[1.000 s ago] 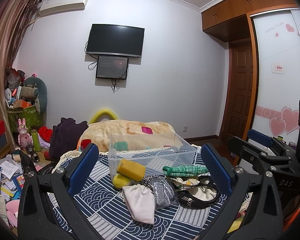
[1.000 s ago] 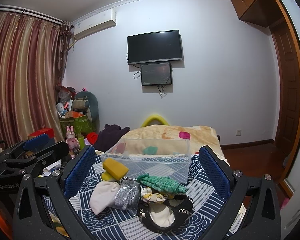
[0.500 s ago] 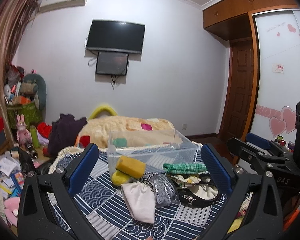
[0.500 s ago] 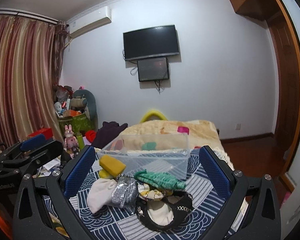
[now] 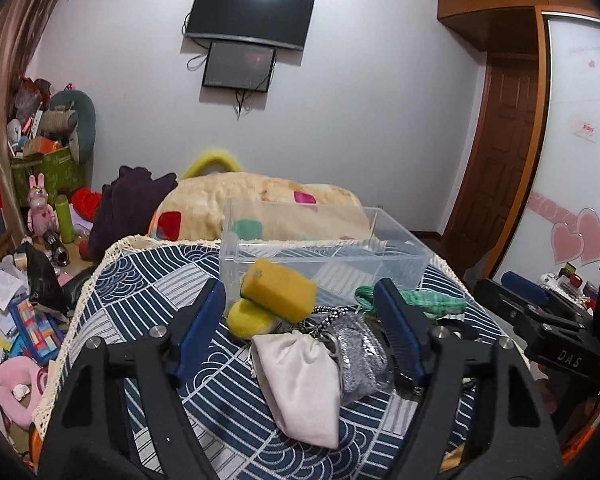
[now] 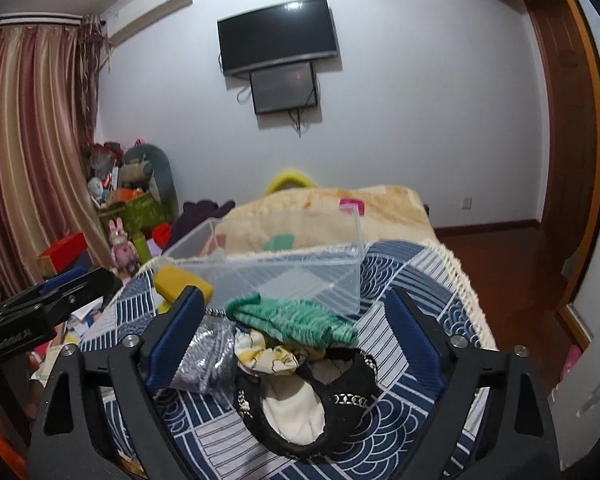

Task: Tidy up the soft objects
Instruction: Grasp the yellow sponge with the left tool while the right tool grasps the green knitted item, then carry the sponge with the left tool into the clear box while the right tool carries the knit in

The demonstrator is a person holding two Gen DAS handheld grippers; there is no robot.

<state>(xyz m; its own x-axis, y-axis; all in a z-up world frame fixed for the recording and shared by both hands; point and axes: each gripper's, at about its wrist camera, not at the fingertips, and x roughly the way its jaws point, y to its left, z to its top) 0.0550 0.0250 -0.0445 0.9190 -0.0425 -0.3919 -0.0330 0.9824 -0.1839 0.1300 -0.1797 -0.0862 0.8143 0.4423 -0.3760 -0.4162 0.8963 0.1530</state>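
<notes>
Soft pile sits on the patterned bedcover point(image 5: 148, 280), just in front of the clear plastic bin point(image 5: 324, 248), which looks empty. In the pile: yellow sponge point(image 5: 278, 290) on top of a round yellow one, white cloth pouch point(image 5: 300, 376), silver glitter pouch point(image 5: 360, 356), green knit cloth point(image 6: 296, 318), floral scrunchie point(image 6: 268, 354), black chain-trim headband point(image 6: 320, 400).

My read: all light, squashy, none fragile. Sponge will spring back, so I'd pinch it across the short sides. Pouches are limp and will droop, so I'd grab the bunched neck. Glitter one may be slippery. The knit cloth I'd take mid-fold. Items touch and overlap, so one could drag a neighbour.

Left gripper point(image 5: 300, 320): jaws spread but just been closing; sponges and both pouches lie between the pads, nothing pinched. Right gripper point(image 6: 296, 320): jaws spread wide, also just been closing; green cloth and scrunchie in the gap, no contact I can see. Nothing in the bin yet.
</notes>
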